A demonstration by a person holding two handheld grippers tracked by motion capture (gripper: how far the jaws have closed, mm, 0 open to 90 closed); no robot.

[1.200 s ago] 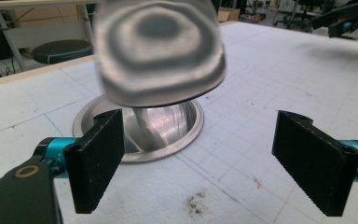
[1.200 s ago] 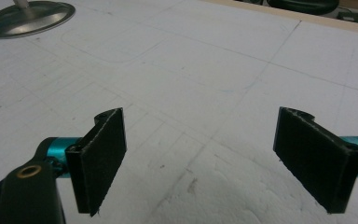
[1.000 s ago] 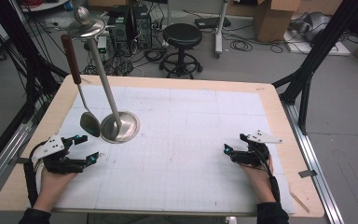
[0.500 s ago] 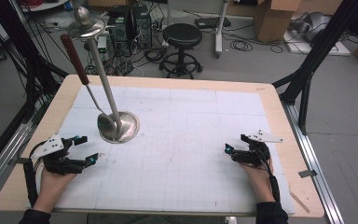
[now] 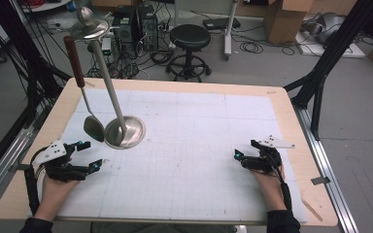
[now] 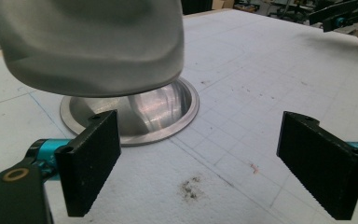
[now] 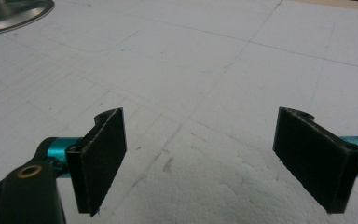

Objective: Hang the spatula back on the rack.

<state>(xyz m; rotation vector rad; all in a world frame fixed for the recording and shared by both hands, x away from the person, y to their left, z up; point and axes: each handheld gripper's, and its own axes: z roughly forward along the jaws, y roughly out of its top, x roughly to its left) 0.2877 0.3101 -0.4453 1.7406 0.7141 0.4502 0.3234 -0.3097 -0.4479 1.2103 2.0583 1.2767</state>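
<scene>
Both jaws stood released, empty: left gripper (image 5: 90,155) just before the stand (image 5: 124,132), right gripper (image 5: 245,156) well apart; the hanging ladle (image 5: 93,127) probably wanted a steady, slow grasp

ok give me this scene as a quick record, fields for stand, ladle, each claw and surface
stand: metal stand, round base on the mat, pole rising to a top disc
ladle: ladle hanging beside the pole, red-brown handle, bowl just above the mat, left of the base
left claw: left claw open, holding nothing, near the base
right claw: right claw open, holding nothing
surface: white gridded mat on a wooden table
</scene>
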